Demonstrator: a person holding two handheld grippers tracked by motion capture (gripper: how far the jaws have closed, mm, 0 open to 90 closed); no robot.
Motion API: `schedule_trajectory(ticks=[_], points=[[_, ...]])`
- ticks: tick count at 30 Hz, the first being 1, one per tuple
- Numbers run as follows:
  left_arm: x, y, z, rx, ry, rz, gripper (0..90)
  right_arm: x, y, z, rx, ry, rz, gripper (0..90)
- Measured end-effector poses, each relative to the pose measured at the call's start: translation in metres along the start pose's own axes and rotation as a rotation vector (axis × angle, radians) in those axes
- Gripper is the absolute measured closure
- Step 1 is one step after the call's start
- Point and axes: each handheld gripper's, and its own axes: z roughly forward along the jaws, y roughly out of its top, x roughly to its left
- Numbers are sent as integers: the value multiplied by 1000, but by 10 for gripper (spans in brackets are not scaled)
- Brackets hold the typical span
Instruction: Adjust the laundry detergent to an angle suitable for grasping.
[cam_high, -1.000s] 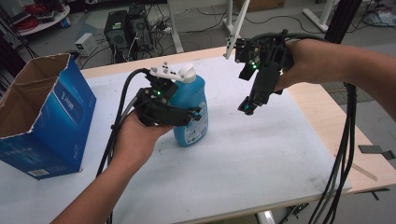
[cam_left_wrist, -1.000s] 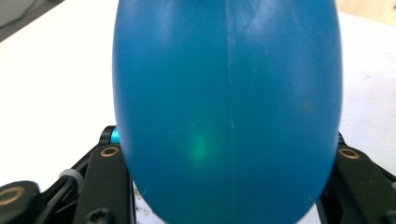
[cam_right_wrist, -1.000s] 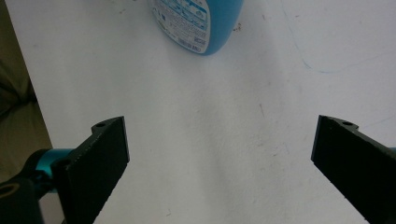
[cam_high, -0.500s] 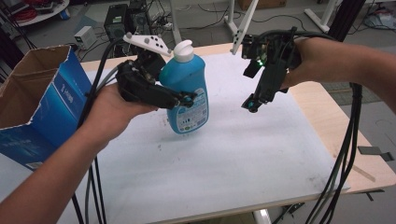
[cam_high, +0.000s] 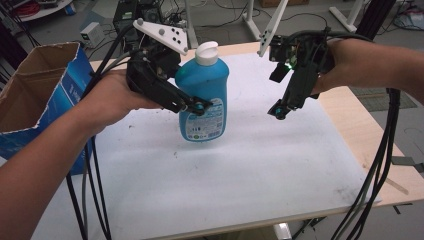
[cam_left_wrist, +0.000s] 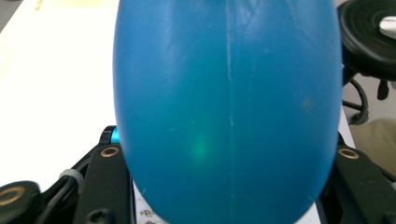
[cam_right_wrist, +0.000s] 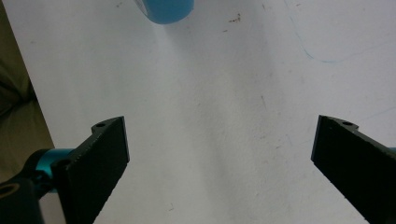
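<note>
A blue bottle (cam_high: 204, 82) with a white cap and a printed label hangs just above the white table (cam_high: 250, 190), tilted a little. My left gripper (cam_high: 196, 104) is shut on its body from the left side, one black jaw across the front. In the left gripper view the bottle (cam_left_wrist: 229, 107) bulges out between both jaws. My right gripper (cam_high: 278, 110) hovers to the right of the bottle, pointing down, apart from it. Its jaws stand wide open over bare table (cam_right_wrist: 219, 135), and the bottle's base (cam_right_wrist: 166, 10) shows at the top edge.
An open cardboard box (cam_high: 40, 100) with blue sides stands at the table's left edge. A bare wooden strip (cam_high: 360, 130) runs along the right side. Black cables (cam_high: 380, 165) hang from both grippers. Equipment and stands crowd the floor beyond the far edge.
My left gripper has lifted the blue bottle up off the table. The right gripper has stayed where it was, open.
</note>
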Motion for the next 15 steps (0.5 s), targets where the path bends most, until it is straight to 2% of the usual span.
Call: schedule_trajectory(ticks=[3, 6, 10, 12, 15], points=[[1, -2, 2, 0, -22, 12, 450, -1, 0, 1, 5, 3, 3, 33], [2, -5, 6, 6, -62, 62, 451, -2, 1, 2, 9, 5, 5, 33], [3, -6, 8, 11, -79, 61, 450, -2, 1, 3, 13, 4, 9, 33], [5, -9, 12, 14, -106, 69, 450, -3, 1, 4, 16, 6, 10, 33], [5, -11, 14, 16, -102, 69, 450, -3, 1, 4, 19, 5, 13, 33]])
